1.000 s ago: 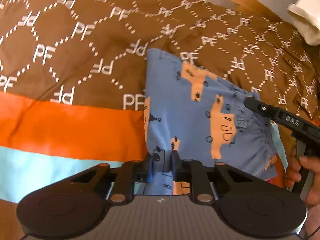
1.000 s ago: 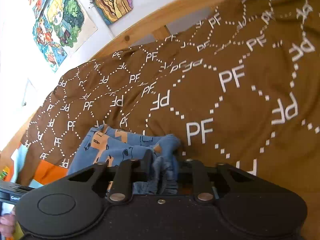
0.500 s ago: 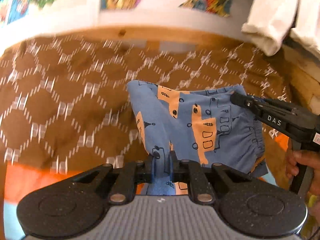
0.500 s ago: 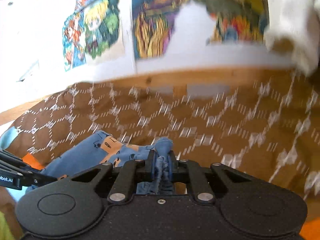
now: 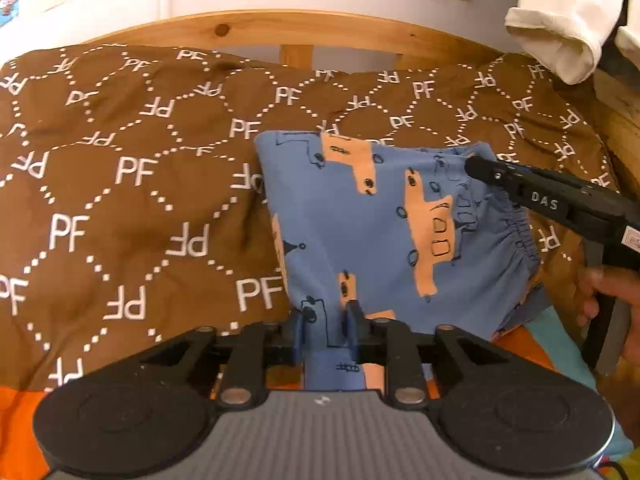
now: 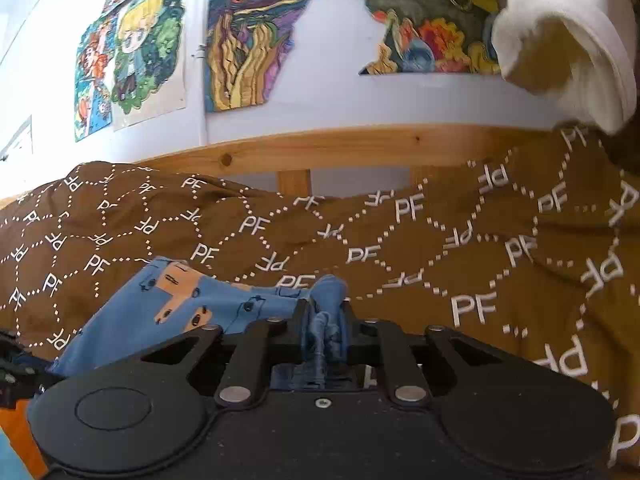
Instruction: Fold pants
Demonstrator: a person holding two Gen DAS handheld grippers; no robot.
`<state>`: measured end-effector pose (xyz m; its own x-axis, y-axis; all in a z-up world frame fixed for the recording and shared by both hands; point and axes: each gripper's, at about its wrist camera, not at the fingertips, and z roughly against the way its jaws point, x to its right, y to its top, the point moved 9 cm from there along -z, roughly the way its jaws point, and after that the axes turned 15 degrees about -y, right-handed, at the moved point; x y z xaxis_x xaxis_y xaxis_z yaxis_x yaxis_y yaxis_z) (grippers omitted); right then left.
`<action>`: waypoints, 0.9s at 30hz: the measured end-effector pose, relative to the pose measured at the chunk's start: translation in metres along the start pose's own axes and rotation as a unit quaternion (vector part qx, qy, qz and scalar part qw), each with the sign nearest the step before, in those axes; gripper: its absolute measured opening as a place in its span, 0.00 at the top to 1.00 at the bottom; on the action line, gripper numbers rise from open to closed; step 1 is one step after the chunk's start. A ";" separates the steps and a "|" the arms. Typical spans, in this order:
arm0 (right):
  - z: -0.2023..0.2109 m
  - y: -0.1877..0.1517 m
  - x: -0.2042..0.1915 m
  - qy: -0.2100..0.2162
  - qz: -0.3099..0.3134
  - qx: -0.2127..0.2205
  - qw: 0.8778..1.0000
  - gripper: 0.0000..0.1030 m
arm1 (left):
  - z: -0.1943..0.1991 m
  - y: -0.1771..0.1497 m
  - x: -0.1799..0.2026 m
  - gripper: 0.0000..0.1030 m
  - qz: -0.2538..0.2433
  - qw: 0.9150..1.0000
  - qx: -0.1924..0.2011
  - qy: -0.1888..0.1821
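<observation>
Small blue pants (image 5: 372, 220) with orange vehicle prints are held spread above a brown bedspread (image 5: 120, 200). My left gripper (image 5: 324, 320) is shut on the near edge of the fabric. My right gripper (image 5: 476, 166) reaches in from the right in the left wrist view and grips the elastic waistband. In the right wrist view my right gripper (image 6: 326, 320) is shut on bunched blue fabric, and the pants (image 6: 160, 308) stretch away to the left.
The brown bedspread (image 6: 440, 248) with white PF lettering covers the bed. A wooden bed rail (image 5: 300, 32) and a white wall with drawings (image 6: 248, 32) stand behind. A white cloth (image 5: 560, 16) hangs at upper right. Orange and light blue bedding (image 5: 552, 344) shows near me.
Both grippers have lifted and tilted up with the pants. The views now face the headboard and wall. The pants have moved further over the brown bedspread.
</observation>
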<state>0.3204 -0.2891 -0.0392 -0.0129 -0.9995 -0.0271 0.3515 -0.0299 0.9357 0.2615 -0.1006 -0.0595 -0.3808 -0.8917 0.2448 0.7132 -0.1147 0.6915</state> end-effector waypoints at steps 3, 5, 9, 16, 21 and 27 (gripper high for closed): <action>0.004 0.002 0.002 -0.007 0.001 0.004 1.000 0.56 | 0.008 0.000 -0.004 0.44 0.020 1.000 0.007 0.010; 0.008 0.004 0.006 -0.012 -0.001 0.007 1.000 0.42 | 0.015 0.002 -0.006 0.34 0.032 0.999 0.017 0.012; 0.023 0.014 0.008 -0.024 0.000 0.023 0.999 0.20 | 0.035 0.012 -0.009 0.10 0.060 0.997 0.050 0.019; 0.059 0.028 0.011 -0.038 0.001 0.044 0.998 0.01 | 0.067 0.022 -0.002 0.00 0.069 0.990 0.110 0.057; 0.083 0.023 0.016 -0.052 -0.003 0.025 0.998 0.01 | 0.083 0.016 0.008 0.00 0.048 0.988 0.129 0.075; 0.127 0.015 0.019 -0.067 -0.010 0.019 0.998 0.01 | 0.099 -0.006 0.023 0.00 0.028 0.989 0.129 0.071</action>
<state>0.2070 -0.3080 0.0191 -0.1456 -0.9893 0.0001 0.3151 -0.0463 0.9479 0.1901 -0.0767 0.0096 -0.2453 -0.9483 0.2015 0.5497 0.0351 0.8346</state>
